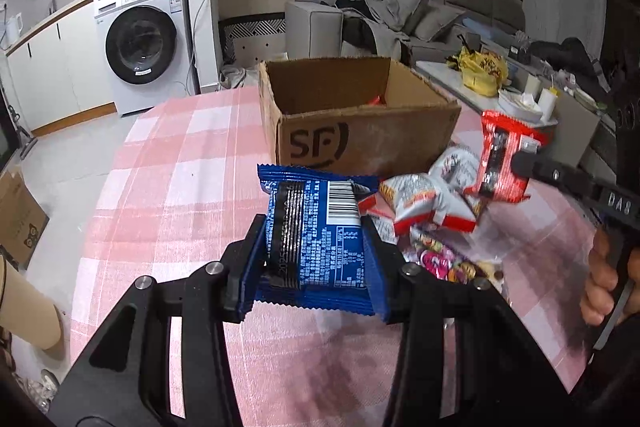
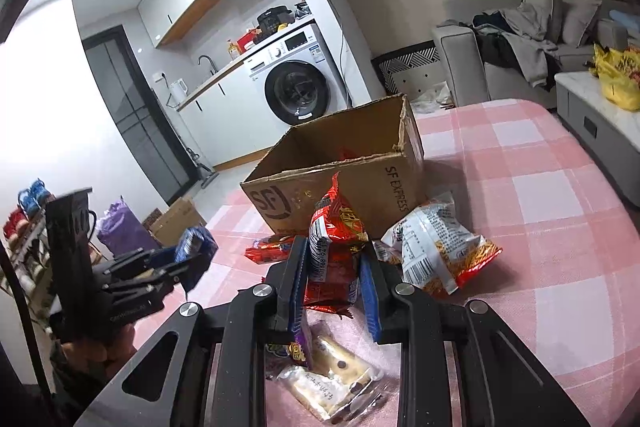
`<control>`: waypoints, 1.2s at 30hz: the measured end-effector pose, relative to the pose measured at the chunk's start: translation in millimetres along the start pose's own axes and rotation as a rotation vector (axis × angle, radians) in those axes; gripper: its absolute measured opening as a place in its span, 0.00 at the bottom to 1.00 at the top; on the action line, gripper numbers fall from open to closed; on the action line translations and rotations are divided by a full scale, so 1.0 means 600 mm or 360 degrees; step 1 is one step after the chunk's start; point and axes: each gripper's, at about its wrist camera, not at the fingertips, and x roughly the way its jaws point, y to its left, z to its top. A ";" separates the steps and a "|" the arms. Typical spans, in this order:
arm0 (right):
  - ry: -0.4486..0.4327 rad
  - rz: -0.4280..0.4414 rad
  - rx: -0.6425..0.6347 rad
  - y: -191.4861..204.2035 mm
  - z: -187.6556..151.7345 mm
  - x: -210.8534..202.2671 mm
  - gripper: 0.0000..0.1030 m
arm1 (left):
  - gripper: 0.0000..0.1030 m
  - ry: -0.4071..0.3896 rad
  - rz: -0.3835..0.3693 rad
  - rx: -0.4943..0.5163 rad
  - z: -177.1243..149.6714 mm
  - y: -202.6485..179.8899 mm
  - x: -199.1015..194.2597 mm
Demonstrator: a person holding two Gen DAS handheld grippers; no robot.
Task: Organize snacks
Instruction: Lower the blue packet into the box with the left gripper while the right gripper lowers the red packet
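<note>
My left gripper (image 1: 314,227) is shut on a blue snack packet (image 1: 316,239), lifted above the pink checked tablecloth (image 1: 180,195). From the right wrist view that gripper (image 2: 192,259) and its blue packet (image 2: 194,245) appear at the left. My right gripper (image 2: 334,259) is shut on a red snack packet (image 2: 334,239); in the left wrist view the red packet (image 1: 502,155) hangs at the right. An open cardboard box (image 1: 360,115) marked SF stands just behind, with something red inside. Loose snacks lie in front of it: a white and orange bag (image 2: 436,247), a biscuit pack (image 2: 332,383).
A washing machine (image 1: 142,43) and a kitchen counter stand beyond the table's far left edge. A grey sofa (image 1: 380,19) with clothes and a low white table with a yellow bag (image 1: 482,71) are at the far right. A person's hand (image 1: 600,279) holds the right gripper's handle.
</note>
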 end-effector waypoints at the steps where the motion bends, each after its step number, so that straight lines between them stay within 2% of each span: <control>1: 0.0002 0.0005 -0.0009 0.002 0.002 0.001 0.24 | 0.40 -0.0009 -0.0001 -0.0003 0.004 -0.001 -0.001; 17: -0.0032 0.0053 -0.0089 0.030 0.057 0.005 0.24 | 0.40 -0.0104 0.0061 0.0010 0.073 -0.020 -0.002; 36: -0.0038 0.0046 -0.0087 0.031 0.134 0.047 0.24 | 0.40 -0.0122 0.0091 -0.0074 0.132 -0.001 0.048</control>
